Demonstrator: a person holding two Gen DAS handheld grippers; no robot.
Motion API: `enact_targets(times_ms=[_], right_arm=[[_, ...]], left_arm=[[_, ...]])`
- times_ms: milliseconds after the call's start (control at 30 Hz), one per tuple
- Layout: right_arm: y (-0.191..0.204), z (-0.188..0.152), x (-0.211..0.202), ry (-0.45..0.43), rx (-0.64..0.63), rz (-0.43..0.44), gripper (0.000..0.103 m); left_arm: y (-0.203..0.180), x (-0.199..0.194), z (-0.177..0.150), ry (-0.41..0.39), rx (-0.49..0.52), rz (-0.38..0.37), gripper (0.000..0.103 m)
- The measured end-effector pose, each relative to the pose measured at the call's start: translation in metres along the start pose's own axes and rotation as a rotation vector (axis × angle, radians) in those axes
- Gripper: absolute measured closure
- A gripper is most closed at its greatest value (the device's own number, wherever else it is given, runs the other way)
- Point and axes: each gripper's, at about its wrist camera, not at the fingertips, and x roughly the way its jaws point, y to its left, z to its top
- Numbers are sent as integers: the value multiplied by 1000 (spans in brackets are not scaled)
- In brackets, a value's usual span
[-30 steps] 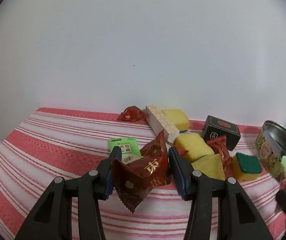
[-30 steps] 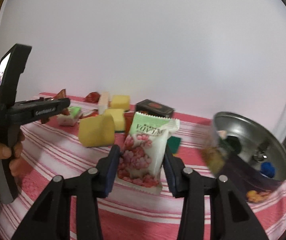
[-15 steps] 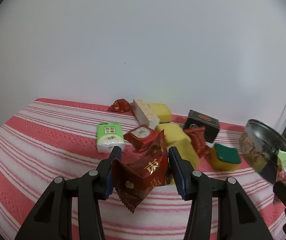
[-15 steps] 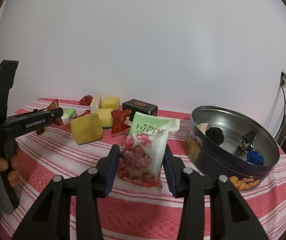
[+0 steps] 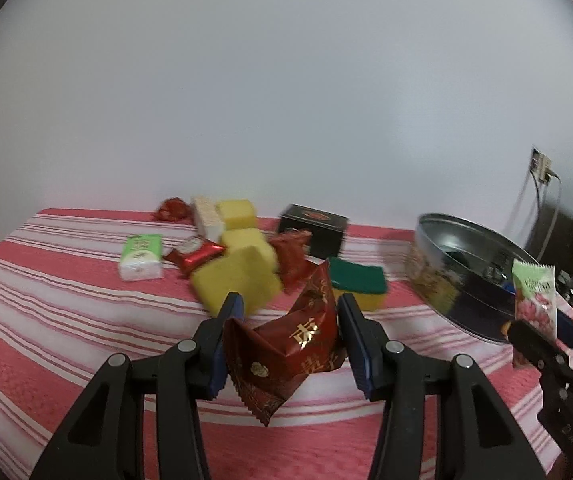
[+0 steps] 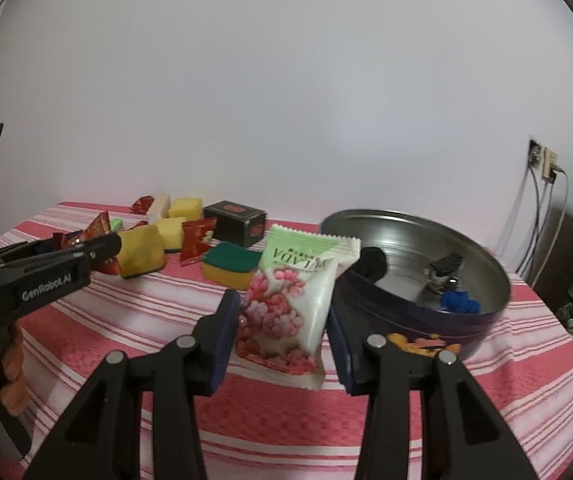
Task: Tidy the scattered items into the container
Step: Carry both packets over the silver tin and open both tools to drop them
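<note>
My left gripper [image 5: 288, 326] is shut on a dark red snack packet [image 5: 290, 336] with gold characters, held above the striped cloth. My right gripper [image 6: 284, 322] is shut on a white and green packet [image 6: 292, 300] with pink flowers, held just left of the round metal tin [image 6: 418, 276]. The tin [image 5: 466, 272] lies to the right in the left wrist view and holds a blue item [image 6: 458, 302] and a few small dark things. The right gripper and its packet [image 5: 534, 296] also show in the left wrist view.
On the red and white striped cloth [image 5: 66, 292] lie yellow sponges [image 5: 238, 276], a green-topped sponge [image 5: 356, 280], a black box [image 5: 312, 230], a green tissue pack [image 5: 142, 256], red packets [image 5: 194, 254] and a white wafer bar [image 5: 206, 216]. A wall socket [image 6: 544, 160] with cables is at the right.
Both grippers have moved right toward the tin, each still holding its packet. The tin now looms larger and closer in both views.
</note>
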Motion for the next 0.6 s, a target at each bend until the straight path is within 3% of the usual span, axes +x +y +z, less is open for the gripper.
enact_targets(times_ms=[600], right_arm=[[-90, -12, -3, -8, 77, -169, 60]], left_arm=[[-86, 11, -3, 13, 93, -99, 52]])
